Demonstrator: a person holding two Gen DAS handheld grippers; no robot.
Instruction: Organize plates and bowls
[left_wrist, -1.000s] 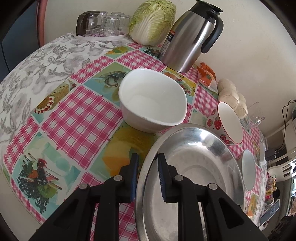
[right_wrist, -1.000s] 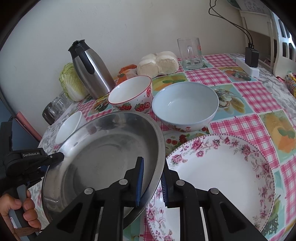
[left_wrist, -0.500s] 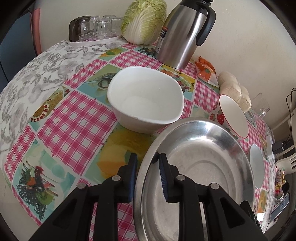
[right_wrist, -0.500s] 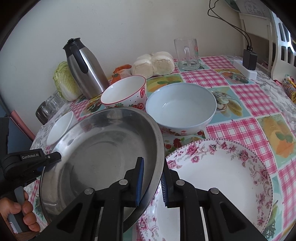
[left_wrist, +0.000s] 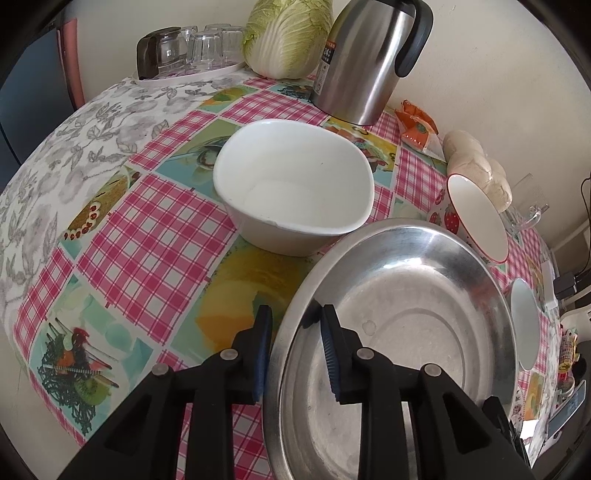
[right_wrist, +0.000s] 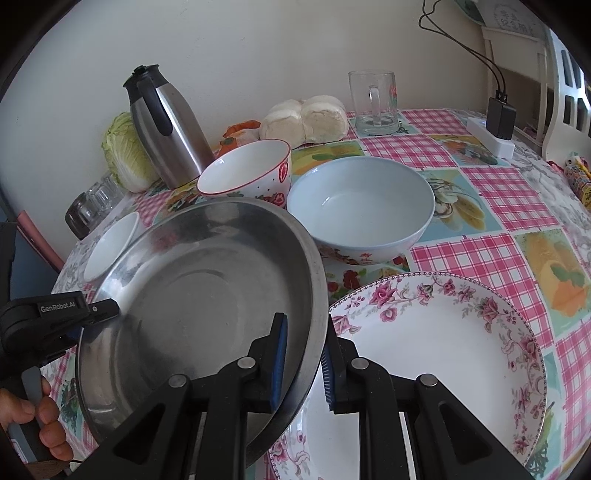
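Note:
A steel plate (left_wrist: 406, 314) (right_wrist: 207, 295) hangs tilted over the table, its right side over the left edge of a floral plate (right_wrist: 436, 362). My right gripper (right_wrist: 303, 350) is shut on its near rim. My left gripper (left_wrist: 295, 350) (right_wrist: 107, 308) straddles the opposite rim. Its jaws are opening, and the inner pad stands clear of the metal. Behind the steel plate sit a white bowl (left_wrist: 295, 192) (right_wrist: 110, 247), a strawberry-patterned bowl (left_wrist: 476, 218) (right_wrist: 247, 173) and a pale blue bowl (right_wrist: 360, 206) (left_wrist: 524, 325).
Along the wall stand a steel thermos (left_wrist: 365, 59) (right_wrist: 166, 129), a cabbage (left_wrist: 288, 33), a tray of glasses (left_wrist: 188, 51), bagged buns (right_wrist: 306, 118) and a glass mug (right_wrist: 373, 103). A power strip (right_wrist: 491, 136) and a white chair (right_wrist: 565, 92) are at the far right. A hand (right_wrist: 44, 417) grips the left tool.
The left jaws have spread wider around the steel plate's rim. The right gripper has kept its hold, and the plate has barely shifted.

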